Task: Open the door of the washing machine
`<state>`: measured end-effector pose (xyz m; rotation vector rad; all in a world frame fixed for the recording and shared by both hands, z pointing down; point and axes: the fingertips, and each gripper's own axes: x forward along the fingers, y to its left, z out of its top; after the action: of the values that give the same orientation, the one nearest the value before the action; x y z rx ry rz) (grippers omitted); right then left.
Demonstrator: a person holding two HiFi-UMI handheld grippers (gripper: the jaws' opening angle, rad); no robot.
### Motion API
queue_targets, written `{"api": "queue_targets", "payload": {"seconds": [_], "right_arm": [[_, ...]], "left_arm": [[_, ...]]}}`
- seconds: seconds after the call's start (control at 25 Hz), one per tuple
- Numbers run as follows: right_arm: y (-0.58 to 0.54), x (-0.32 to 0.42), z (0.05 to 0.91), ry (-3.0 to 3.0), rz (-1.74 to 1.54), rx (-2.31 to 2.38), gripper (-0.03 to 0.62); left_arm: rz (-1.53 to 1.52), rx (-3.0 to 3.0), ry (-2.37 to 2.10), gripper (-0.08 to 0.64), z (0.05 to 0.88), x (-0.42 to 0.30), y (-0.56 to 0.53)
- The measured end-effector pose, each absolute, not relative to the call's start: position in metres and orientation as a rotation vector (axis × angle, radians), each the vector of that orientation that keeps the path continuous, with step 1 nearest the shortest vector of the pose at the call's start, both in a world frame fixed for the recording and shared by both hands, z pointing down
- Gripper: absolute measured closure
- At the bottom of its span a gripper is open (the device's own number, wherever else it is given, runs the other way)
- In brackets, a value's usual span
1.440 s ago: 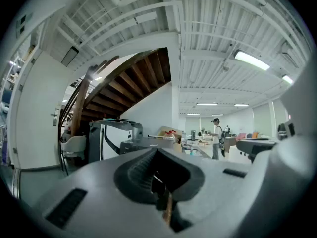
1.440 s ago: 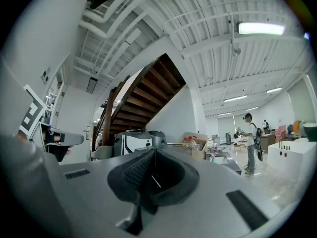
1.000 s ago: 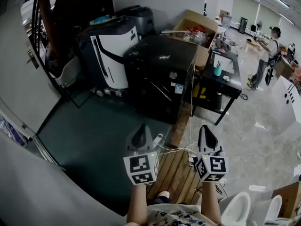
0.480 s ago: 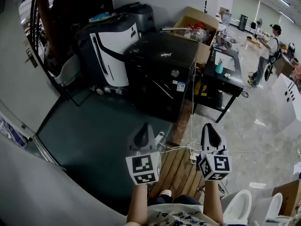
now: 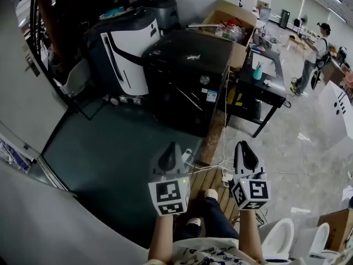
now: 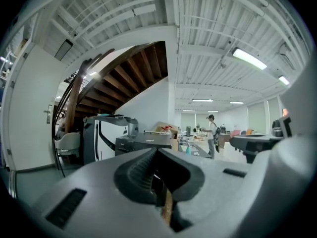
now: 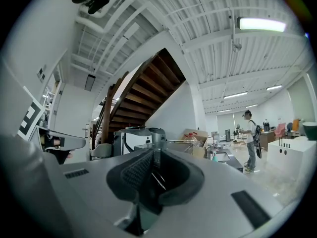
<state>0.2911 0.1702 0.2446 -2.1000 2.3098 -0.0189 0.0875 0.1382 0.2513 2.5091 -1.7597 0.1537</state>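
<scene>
Head view — left gripper and right gripper, both closed, empty — well short of washing machine.

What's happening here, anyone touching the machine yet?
Not yet. A person holds a two-jaw gripper in each hand. The left gripper and right gripper are both shut and empty, held side by side. They point toward the black boxy machine with a round front knob, which stands well apart from them, beyond the dark green floor mat. Its front looks closed.
</scene>
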Motion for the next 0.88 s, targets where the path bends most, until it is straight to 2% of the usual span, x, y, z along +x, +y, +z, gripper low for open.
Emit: {"api": "queue_targets", "payload": {"seconds": [0.04,0.12,0.56,0.88], "right_arm": [[0.166,0.289,0.246,2.329,-0.016,-2.087,0.543],[0.156,0.286,0.249,2.365,-0.024,-2.061,0.443],[0.059,0.286,0.269,2.505,-0.059,-1.946,0.387],[-0.029,0.283,0.289,2.647,-0.132,-1.856,0.376]], "left_arm": [[0.16,2.508,-1.761,0.557,0.253,0.088,0.135],[0.163,2.496,-1.766,0.557,0.255,0.088,0.127],[0.189,2.402,-1.874,0.557,0.272,0.086,0.05],[0.215,2.328,-1.934,0.557,0.279,0.089,-0.025]]}}
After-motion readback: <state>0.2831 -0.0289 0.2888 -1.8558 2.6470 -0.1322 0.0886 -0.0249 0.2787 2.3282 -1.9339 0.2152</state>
